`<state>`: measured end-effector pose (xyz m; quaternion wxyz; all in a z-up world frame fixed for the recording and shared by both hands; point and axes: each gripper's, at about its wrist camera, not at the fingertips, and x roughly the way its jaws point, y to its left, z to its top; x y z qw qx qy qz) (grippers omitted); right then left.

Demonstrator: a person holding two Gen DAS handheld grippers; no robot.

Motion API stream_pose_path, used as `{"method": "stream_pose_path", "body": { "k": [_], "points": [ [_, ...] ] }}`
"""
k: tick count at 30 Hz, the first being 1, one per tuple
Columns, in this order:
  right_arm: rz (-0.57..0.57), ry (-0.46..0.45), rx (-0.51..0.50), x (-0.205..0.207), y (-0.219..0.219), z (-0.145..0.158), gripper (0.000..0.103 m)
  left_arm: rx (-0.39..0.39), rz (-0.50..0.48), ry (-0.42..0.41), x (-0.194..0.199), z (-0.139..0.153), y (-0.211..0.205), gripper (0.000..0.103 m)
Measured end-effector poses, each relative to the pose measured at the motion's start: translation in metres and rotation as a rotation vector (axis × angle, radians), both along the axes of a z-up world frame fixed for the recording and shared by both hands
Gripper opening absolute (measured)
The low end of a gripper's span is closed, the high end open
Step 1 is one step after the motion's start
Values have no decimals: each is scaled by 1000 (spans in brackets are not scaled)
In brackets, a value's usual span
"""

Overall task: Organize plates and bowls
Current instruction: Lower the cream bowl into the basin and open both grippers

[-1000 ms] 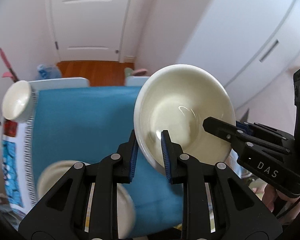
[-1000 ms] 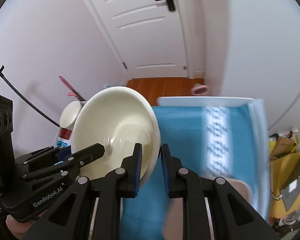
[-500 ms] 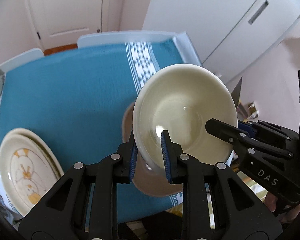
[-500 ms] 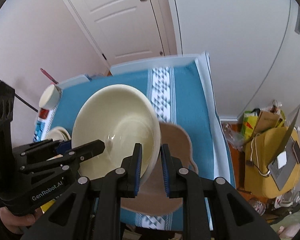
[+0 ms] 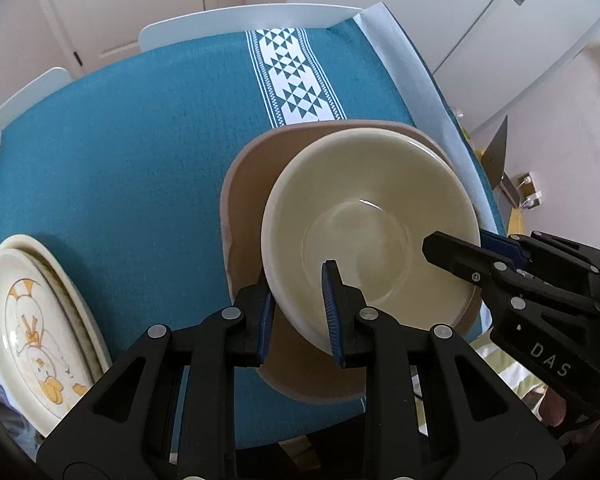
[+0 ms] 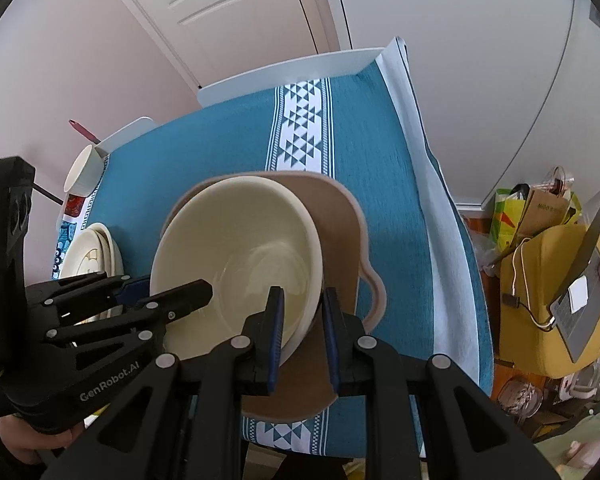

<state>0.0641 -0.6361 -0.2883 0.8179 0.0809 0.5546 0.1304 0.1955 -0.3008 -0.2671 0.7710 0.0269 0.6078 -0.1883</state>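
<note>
moved: cream ceramic bowl [image 5: 370,224] dropped lower, now over the brown mat [image 5: 246,200] at table's [image 5: 120,152] 5 o'clock
grip: left hand-held gripper [image 5: 298,312] and right hand-held gripper [image 6: 302,326] each pinch opposite rims
feel: heavy-ish, glazed, slippery, chippable; rims are the spot

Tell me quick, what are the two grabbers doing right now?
Left gripper: shut on the cream bowl's rim.
Right gripper: shut on the opposite rim of the same bowl, above the brown plate.
</note>
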Motion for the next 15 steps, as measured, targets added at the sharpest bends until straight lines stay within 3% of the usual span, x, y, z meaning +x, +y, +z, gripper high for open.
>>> {"method": "stream_pose_path", "body": {
  "k": [15],
  "points": [
    [19,-9,-38,0,4,0,18,76,-31,-41,6,9,0,20]
  ]
}}
